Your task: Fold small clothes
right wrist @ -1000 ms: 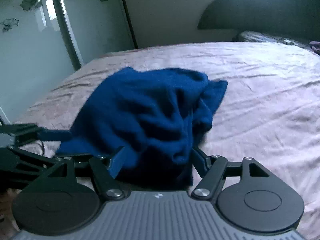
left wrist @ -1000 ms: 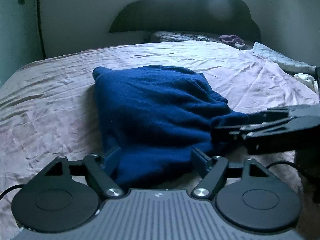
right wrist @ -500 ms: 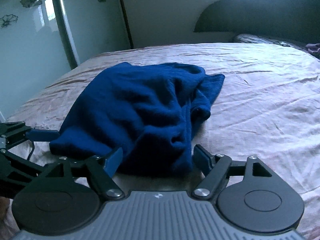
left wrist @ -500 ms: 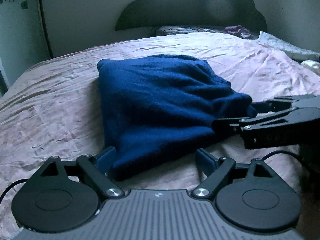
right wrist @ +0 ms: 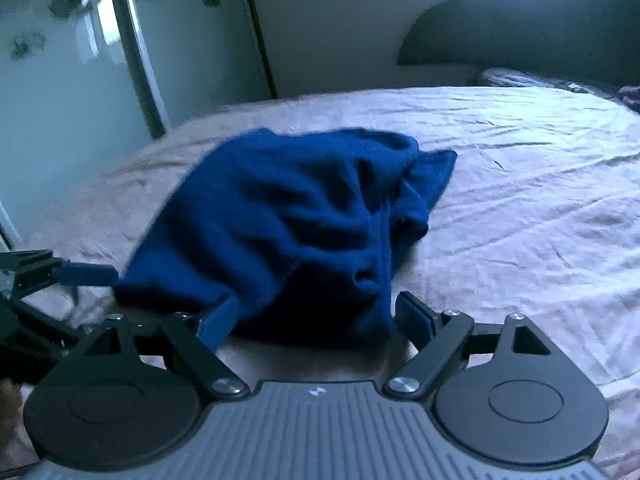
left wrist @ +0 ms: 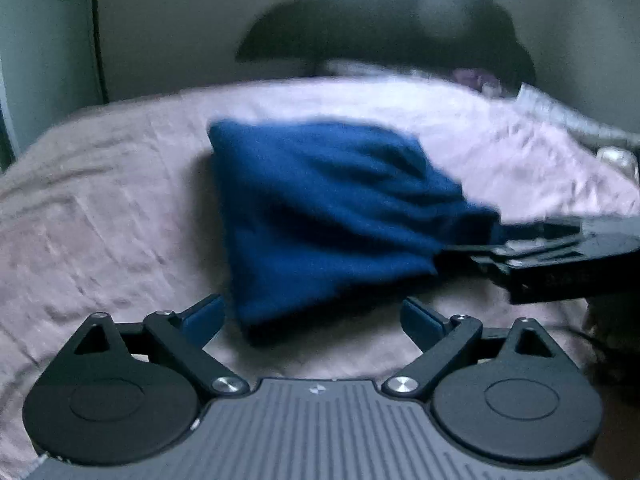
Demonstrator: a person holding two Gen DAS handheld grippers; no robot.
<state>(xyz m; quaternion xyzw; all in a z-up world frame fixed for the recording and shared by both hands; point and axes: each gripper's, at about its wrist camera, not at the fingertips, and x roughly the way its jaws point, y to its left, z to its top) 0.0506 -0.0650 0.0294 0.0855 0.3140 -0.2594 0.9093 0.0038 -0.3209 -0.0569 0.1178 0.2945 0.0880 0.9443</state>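
A dark blue knitted garment (left wrist: 332, 216) lies folded in a rumpled bundle on the pink bedsheet (left wrist: 100, 232). My left gripper (left wrist: 312, 320) sits at its near edge with the jaws opening wide. Only the garment's near corner lies between the blue pads (left wrist: 204, 318), and they do not press it. My right gripper (right wrist: 316, 318) is at the garment's (right wrist: 304, 216) other near side, jaws opening as well, with the cloth lying loose between the fingers. Each gripper shows in the other's view: the right gripper (left wrist: 532, 248) and the left gripper (right wrist: 60, 276).
A dark curved headboard (left wrist: 384, 28) and pillows (left wrist: 560, 116) stand at the far end of the bed, with a purple cloth (left wrist: 472, 78) beside them. Glazed wardrobe doors (right wrist: 60, 80) run along the bed's left side. Wrinkled bedsheet (right wrist: 520, 200) stretches to the right.
Both grippers' jaws have spread wider and let go of the blue garment, which has sunk flatter onto the bed. The left gripper has drawn back slightly from its edge.
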